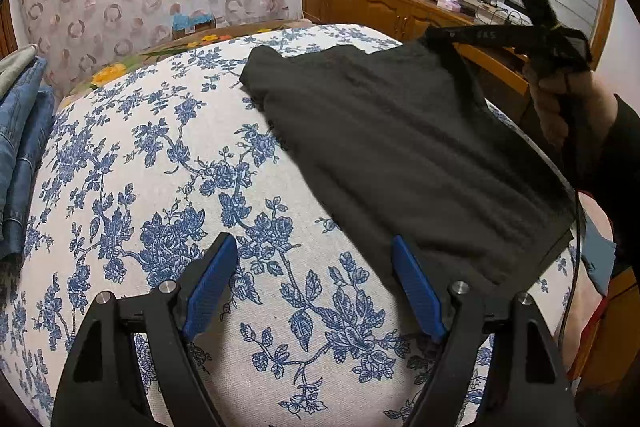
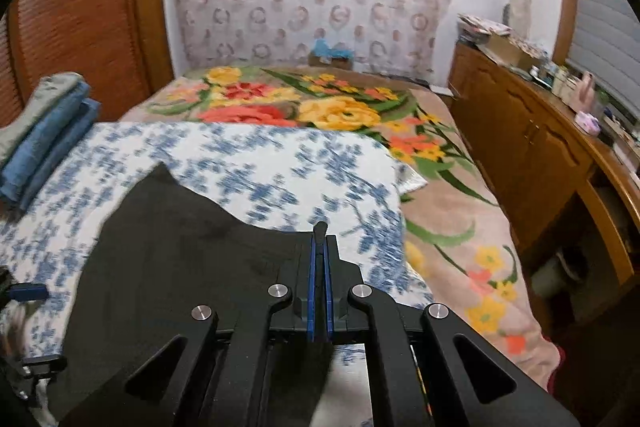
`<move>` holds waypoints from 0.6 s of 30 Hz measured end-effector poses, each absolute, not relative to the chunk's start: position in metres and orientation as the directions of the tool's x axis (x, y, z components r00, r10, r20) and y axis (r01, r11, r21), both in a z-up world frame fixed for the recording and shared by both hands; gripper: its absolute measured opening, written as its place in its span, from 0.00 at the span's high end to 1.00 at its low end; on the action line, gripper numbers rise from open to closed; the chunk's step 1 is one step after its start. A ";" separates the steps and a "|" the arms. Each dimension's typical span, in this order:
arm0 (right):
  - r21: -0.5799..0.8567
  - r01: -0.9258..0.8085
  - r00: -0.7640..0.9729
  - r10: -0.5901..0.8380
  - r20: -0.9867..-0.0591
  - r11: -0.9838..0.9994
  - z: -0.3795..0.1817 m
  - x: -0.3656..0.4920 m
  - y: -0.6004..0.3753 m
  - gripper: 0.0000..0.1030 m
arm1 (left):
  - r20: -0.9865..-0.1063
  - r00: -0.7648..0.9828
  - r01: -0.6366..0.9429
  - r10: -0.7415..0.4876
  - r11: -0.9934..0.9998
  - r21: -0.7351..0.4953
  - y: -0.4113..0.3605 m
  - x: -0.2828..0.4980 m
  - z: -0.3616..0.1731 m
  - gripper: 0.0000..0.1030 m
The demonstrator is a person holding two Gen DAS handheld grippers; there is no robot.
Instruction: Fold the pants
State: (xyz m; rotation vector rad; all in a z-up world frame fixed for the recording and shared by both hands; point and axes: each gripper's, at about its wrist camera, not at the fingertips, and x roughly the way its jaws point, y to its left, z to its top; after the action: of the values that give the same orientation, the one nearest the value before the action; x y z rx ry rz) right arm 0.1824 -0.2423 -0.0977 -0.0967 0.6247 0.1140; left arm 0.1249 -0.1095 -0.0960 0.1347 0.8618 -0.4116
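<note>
Dark charcoal knit pants (image 1: 392, 155) are lying on the blue-floral white bedsheet (image 1: 168, 163). Right gripper (image 2: 319, 247) is pinching one lifted edge; left gripper (image 1: 312, 291) is hovering spread. Advice: carry edge across evenly, keeping fabric taut.

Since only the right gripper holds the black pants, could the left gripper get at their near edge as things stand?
Probably yes: the left gripper is open, and the black pants lie just beside its right finger, with only bare floral sheet between.
</note>
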 end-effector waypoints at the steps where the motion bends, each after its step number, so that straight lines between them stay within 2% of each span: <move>1: -0.061 -0.126 0.800 0.065 -0.596 0.990 -0.101 0.187 -0.242 0.97 | -0.760 0.579 0.404 -0.296 0.913 -0.047 -0.110 0.125 -0.096 0.22; 7: -0.022 -0.103 0.766 0.065 -0.640 0.994 -0.105 0.199 -0.247 0.97 | -0.760 0.581 0.404 -0.292 0.914 -0.042 -0.110 0.125 -0.096 0.22; 11: -0.025 -0.112 0.758 0.069 -0.648 0.993 -0.100 0.193 -0.253 0.83 | -0.760 0.580 0.404 -0.293 0.914 -0.044 -0.110 0.125 -0.096 0.22; 18: 0.003 -0.192 0.745 0.148 -0.650 0.981 -0.101 0.146 -0.247 0.74 | -0.760 0.581 0.404 -0.293 0.914 -0.043 -0.110 0.125 -0.097 0.22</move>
State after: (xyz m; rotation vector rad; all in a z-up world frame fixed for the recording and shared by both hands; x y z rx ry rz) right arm 0.1458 -0.2468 -0.1008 -0.0657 0.7061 0.1862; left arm 0.1247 -0.1102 -0.0966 0.1406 0.8600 -0.4087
